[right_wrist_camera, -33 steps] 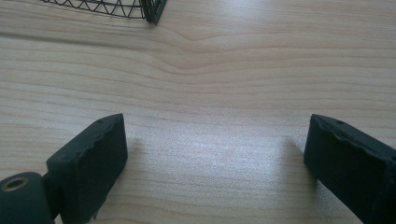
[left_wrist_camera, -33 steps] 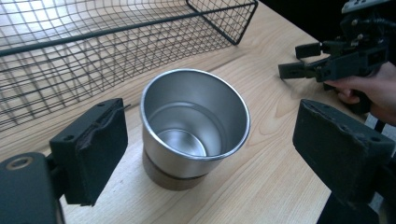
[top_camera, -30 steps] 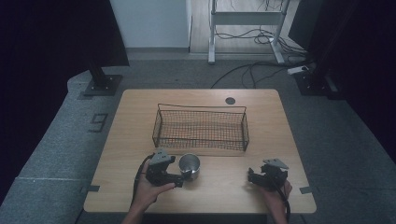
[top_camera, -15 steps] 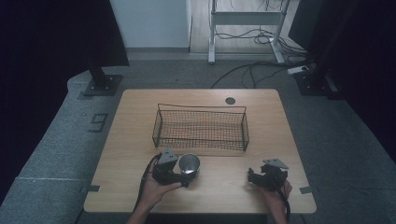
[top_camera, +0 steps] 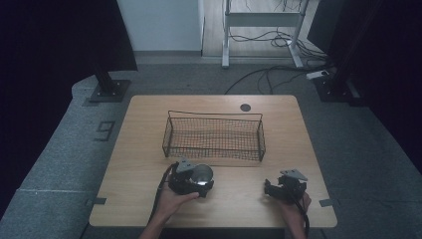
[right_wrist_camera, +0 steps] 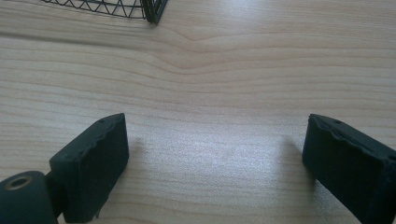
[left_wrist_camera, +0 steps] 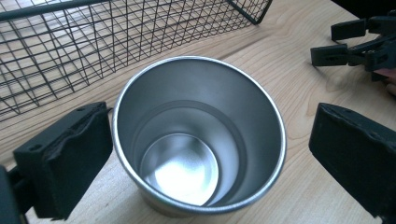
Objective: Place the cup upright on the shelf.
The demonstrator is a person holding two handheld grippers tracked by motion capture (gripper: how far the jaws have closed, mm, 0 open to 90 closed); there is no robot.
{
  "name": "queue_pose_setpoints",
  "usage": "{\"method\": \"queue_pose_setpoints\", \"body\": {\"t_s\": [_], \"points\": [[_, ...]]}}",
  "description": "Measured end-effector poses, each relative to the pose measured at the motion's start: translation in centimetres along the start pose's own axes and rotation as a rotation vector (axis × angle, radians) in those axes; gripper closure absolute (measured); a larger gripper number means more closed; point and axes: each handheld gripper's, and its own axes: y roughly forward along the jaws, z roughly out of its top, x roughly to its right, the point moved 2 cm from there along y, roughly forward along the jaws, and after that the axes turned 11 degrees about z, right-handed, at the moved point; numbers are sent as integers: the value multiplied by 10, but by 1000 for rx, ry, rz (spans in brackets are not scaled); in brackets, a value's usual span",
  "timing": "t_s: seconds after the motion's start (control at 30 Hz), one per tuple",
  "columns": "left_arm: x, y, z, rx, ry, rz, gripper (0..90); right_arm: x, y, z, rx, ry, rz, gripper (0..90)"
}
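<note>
A steel cup (left_wrist_camera: 198,135) stands upright on the wooden table (top_camera: 149,149), just in front of the black wire basket (top_camera: 214,137). My left gripper (top_camera: 196,183) is open, its two pads on either side of the cup (top_camera: 201,175); the left pad (left_wrist_camera: 65,156) is close to the wall and the right pad (left_wrist_camera: 355,158) stands well clear. My right gripper (top_camera: 278,190) rests near the table's front right, open over bare wood (right_wrist_camera: 210,93), nothing between its pads.
The basket looks empty and spans the middle of the table; its corner (right_wrist_camera: 154,11) shows at the top of the right gripper view. A dark round hole (top_camera: 245,107) sits near the far edge. Cables and stand feet lie on the floor beyond.
My left gripper has slid right toward the cup, so that the cup now stands between its open pads. The right gripper has stayed put.
</note>
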Motion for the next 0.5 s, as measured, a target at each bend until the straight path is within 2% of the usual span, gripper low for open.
{"method": "queue_pose_setpoints", "body": {"t_s": [0.23, 0.33, 0.5], "points": [[1, 12, -2, -8, 3, 21, 45, 0, 0, 0, 0, 1, 0, 71], [2, 15, -3, 4, 7, 37, 125, 0, 0, 0, 0, 1, 2, 70], [1, 14, -5, 7, 19, 39, 133, 0, 0, 0, 1, 0, 1, 70]]}}
